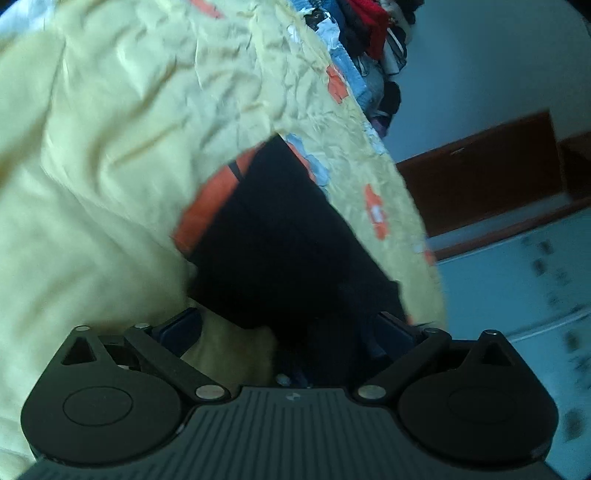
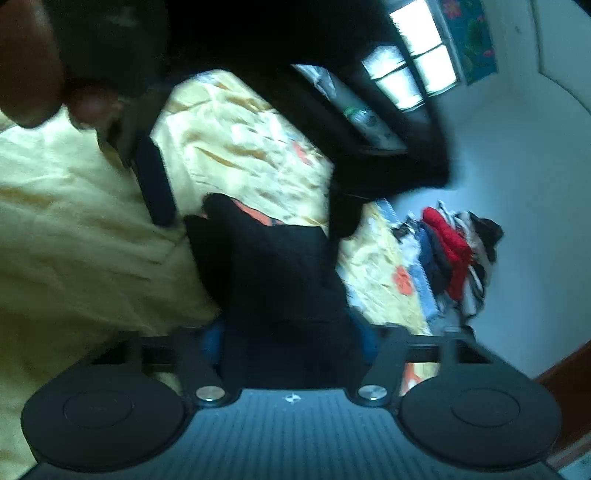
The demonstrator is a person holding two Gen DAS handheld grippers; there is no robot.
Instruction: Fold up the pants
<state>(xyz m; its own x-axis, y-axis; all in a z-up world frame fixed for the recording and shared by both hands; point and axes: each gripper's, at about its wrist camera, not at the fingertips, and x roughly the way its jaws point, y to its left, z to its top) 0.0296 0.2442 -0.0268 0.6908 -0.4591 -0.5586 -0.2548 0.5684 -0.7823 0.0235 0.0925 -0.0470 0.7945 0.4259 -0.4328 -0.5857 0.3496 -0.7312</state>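
Observation:
The black pants with orange trim (image 1: 280,236) lie bunched on the yellow bedsheet (image 1: 110,166). In the left wrist view the dark cloth fills the gap between the blue fingers (image 1: 184,326) of my left gripper (image 1: 295,325), whose jaws stand wide apart. In the right wrist view the same pants (image 2: 280,273) reach back between the fingers (image 2: 212,341) of my right gripper (image 2: 291,332), also spread wide. The fingertips of both are hidden under the fabric, and both views are blurred. Whether either gripper pinches the cloth does not show.
A heap of mixed clothes (image 2: 450,251) lies at the bed's far edge, also in the left wrist view (image 1: 369,33). A dark headboard (image 2: 369,122) and a bright window (image 2: 417,62) stand beyond. A brown cabinet (image 1: 480,177) is against the pale wall. A hand (image 2: 33,62) shows top left.

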